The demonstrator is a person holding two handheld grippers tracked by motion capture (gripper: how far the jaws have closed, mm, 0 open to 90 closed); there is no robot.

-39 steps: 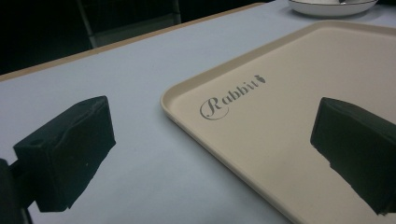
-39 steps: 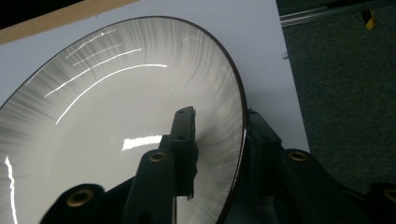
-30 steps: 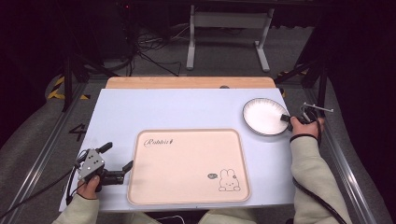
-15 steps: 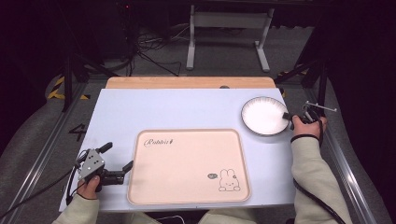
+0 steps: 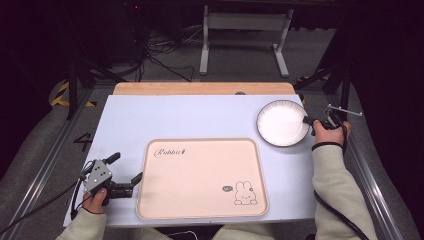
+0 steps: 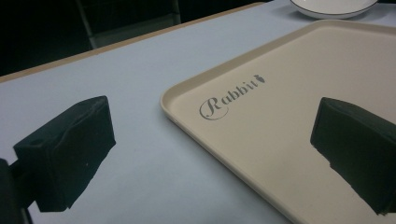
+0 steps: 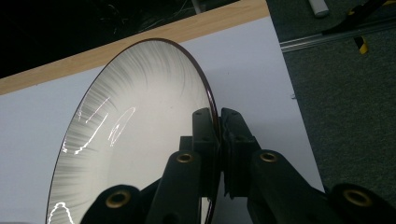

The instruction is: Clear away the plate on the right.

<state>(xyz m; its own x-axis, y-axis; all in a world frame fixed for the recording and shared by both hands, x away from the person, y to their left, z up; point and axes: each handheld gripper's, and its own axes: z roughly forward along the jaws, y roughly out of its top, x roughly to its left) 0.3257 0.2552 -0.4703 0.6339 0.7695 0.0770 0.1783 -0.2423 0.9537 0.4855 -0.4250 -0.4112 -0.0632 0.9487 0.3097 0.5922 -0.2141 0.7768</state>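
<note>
The rim of the white plate [image 7: 140, 135] was pinched between the two black jaws of the right gripper [image 7: 219, 140]. One jaw was pressed on the inside of the rim and the other on the outside, so the plate was held tight. In the high view, the plate [image 5: 281, 122] was seen just past the tips of the right gripper [image 5: 309, 121], near the far right part of the table [image 5: 175, 117]. It could not be told whether the plate was already lifted off the table or was resting on it.

The left gripper [image 5: 131, 183] was held with its jaws wide apart, and nothing was held between them. In the left gripper view, the near left corner of the tray [image 6: 299, 116] lay in the gap between the two jaws, with one jaw over the bare table and the other over the tray. It could not be told whether the tray was touched. The tray [image 5: 200, 175] was bare, with a small rabbit drawn on it.

So the grabbing of the plate was judged to be done. The carrying of the plate to the tray, and the putting down of it there, were judged to be left. The tray was perhaps meant to be kept steady by the left gripper.
</note>
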